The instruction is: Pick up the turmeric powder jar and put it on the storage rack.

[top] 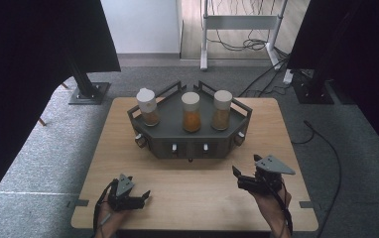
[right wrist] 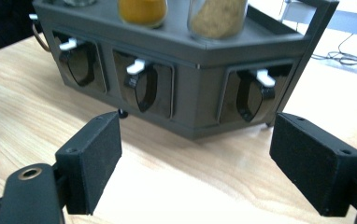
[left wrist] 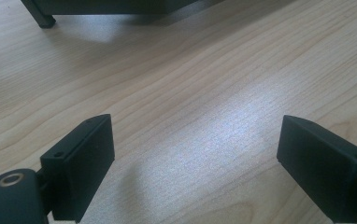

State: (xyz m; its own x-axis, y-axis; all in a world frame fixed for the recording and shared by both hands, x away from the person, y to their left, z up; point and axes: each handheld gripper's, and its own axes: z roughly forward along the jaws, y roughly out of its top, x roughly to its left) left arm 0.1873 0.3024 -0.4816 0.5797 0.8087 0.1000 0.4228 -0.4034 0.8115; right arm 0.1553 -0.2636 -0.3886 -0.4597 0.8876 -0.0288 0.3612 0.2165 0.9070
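While both claws hang wide open over the bare bench (top: pixel 128 148) with nothing between their jaws, the left claw (top: pixel 147 197) sits low near the front edge, toward the left corner, and the right claw (top: pixel 237 177) hovers near the right edge, facing the dark spice rack (top: pixel 192 141). The rack stands at the middle of the far edge carrying three jars (top: pixel 191 112); open wood lies between it and both claws.

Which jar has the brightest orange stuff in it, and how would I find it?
Look at the dark grey rack at the far middle of the wooden table. Three white-capped jars stand in a row on top. The middle jar is yours: its filling is vivid orange, while the left jar and right jar hold duller brown.
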